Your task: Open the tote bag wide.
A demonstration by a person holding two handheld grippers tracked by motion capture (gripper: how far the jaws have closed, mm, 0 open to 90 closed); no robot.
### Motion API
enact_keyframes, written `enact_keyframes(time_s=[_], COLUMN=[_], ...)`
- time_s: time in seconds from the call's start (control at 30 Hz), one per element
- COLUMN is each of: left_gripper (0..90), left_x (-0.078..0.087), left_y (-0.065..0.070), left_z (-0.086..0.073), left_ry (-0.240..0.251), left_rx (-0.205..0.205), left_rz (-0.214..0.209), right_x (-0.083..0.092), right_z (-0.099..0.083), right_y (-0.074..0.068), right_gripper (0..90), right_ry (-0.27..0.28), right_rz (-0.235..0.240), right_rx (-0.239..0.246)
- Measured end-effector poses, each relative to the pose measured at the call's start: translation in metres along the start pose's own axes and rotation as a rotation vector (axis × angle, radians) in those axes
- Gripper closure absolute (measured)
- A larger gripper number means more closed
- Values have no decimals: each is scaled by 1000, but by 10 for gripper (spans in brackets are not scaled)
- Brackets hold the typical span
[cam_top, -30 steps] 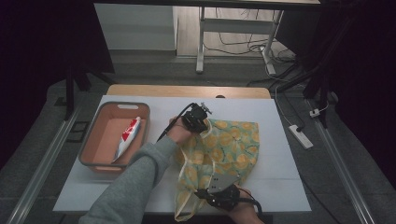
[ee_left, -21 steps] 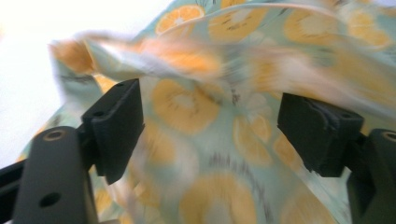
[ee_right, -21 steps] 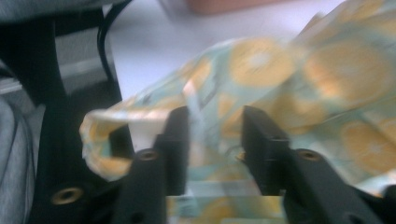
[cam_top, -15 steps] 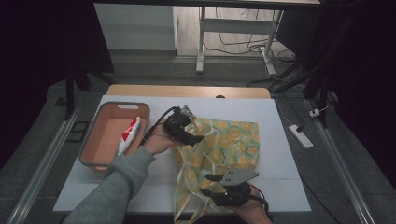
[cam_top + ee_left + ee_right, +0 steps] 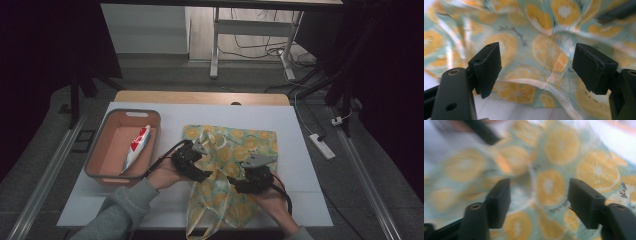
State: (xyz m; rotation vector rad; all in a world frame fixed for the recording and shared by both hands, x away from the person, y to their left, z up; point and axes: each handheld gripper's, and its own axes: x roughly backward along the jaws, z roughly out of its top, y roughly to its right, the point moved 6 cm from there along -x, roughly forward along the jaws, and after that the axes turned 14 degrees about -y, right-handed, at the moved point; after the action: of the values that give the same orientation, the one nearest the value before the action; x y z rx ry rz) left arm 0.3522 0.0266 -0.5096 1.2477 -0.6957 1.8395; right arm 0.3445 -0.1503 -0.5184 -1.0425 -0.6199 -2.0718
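Left gripper (image 5: pixel 200 162) and right gripper (image 5: pixel 250 181): jaws just opened, now spread wide over the bag (image 5: pixel 250 145), pinching nothing.

Both grippers' fingers (image 5: pixel 486 65) released the bag (image 5: pixel 250 145).

The high view looks down across the table (image 5: pixel 300 130); both gripper views face the lemon-print bag (image 5: pixel 250 145) closely.

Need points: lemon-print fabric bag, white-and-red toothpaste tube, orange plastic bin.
lemon-print fabric bag (image 5: pixel 250 142), high view, on the flat upper right panel.
white-and-red toothpaste tube (image 5: pixel 136 148), high view, on the middle of the tube's body.
orange plastic bin (image 5: pixel 131 114), high view, on the far rim.
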Motion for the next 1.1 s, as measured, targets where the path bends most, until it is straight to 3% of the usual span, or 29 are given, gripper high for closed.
enact_keyframes(time_s=[0.03, 0.07, 0.17, 0.2, 0.3, 0.33, 0.47, 0.57, 0.63, 0.73, 0.97, 1.0, 1.1], left_gripper=[233, 239, 254, 296, 345, 401, 574, 701, 791, 865, 885, 886, 886], left_x=[-5, -10, -22, -25, -33, -38, -45, -49, -49, -48, -35, -31, -17], left_y=[2, 4, 8, 9, 9, 8, 6, 5, 5, 3, -1, -3, -11], left_z=[0, 0, -3, -3, -5, -7, -11, -15, -16, -17, -18, -19, -21], left_ry=[-11, -25, -62, -69, -86, -104, -128, -148, -152, -154, -103, -86, -53], left_rx=[-1, -3, -16, -16, -18, -17, -20, -16, -15, -15, 1, 11, 34], left_rz=[0, -7, -2, 2, -12, -11, -14, -18, -20, -24, -20, -18, -9], right_x=[0, -17, -29, -43, -52, -59, -59, -59, -57, -54, -22, -8, 13], right_z=[0, 2, 3, 3, 2, 0, 0, 0, -1, -4, -6, -9, -15], right_y=[0, 6, 8, 6, 5, 5, 4, 4, 5, 10, 27, 36, 54], right_gripper=[314, 280, 269, 266, 285, 348, 587, 759, 853, 882, 886, 886, 887], right_ry=[0, -53, -84, -122, -155, -175, -156, -153, -157, -151, -68, -44, -3], right_rz=[0, 11, 10, 3, -15, -39, 9, 7, -13, -24, -23, -29, -42], right_rx=[0, -20, -25, -26, -8, 0, -4, -8, 9, 7, -37, -62, -122])
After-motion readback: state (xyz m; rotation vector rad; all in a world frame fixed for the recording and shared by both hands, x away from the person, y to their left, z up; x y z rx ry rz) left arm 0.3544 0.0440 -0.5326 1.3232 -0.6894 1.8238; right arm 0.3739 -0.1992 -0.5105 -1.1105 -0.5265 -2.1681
